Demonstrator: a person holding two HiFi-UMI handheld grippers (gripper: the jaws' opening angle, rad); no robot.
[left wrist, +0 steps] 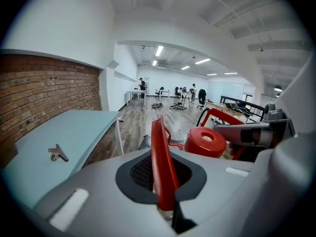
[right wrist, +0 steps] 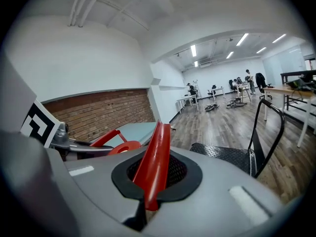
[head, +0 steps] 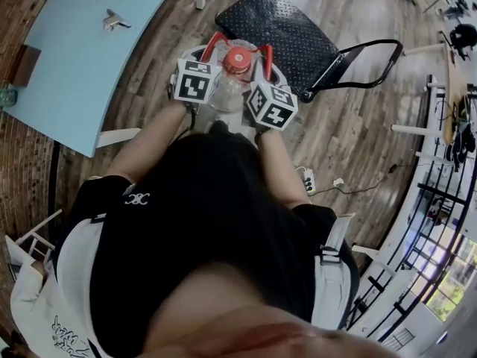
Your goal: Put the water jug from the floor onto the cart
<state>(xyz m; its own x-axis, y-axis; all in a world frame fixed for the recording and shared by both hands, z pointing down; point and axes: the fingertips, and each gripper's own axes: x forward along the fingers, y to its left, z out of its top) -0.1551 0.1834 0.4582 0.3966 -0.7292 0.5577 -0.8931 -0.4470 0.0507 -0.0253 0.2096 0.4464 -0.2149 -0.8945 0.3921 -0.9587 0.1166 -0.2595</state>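
Note:
In the head view the clear water jug (head: 227,88) with its red cap (head: 238,60) hangs in front of me between both grippers, above the wooden floor. Its red side handles (head: 212,45) rise on either side of the cap. My left gripper (left wrist: 165,204) is shut on the left red handle (left wrist: 160,157), with the cap (left wrist: 205,141) to its right. Shut on the other red handle (right wrist: 155,162) is my right gripper (right wrist: 148,204). The black diamond-plate cart (head: 279,28) lies just beyond the jug; its deck (right wrist: 222,154) and upright push bar (right wrist: 269,132) show in the right gripper view.
A light blue table (head: 82,51) stands to the left with a small metal piece (head: 113,21) on it, backed by a brick wall (left wrist: 44,88). A white power strip (head: 307,177) and cable lie on the floor at right. Desks and railings line the right side.

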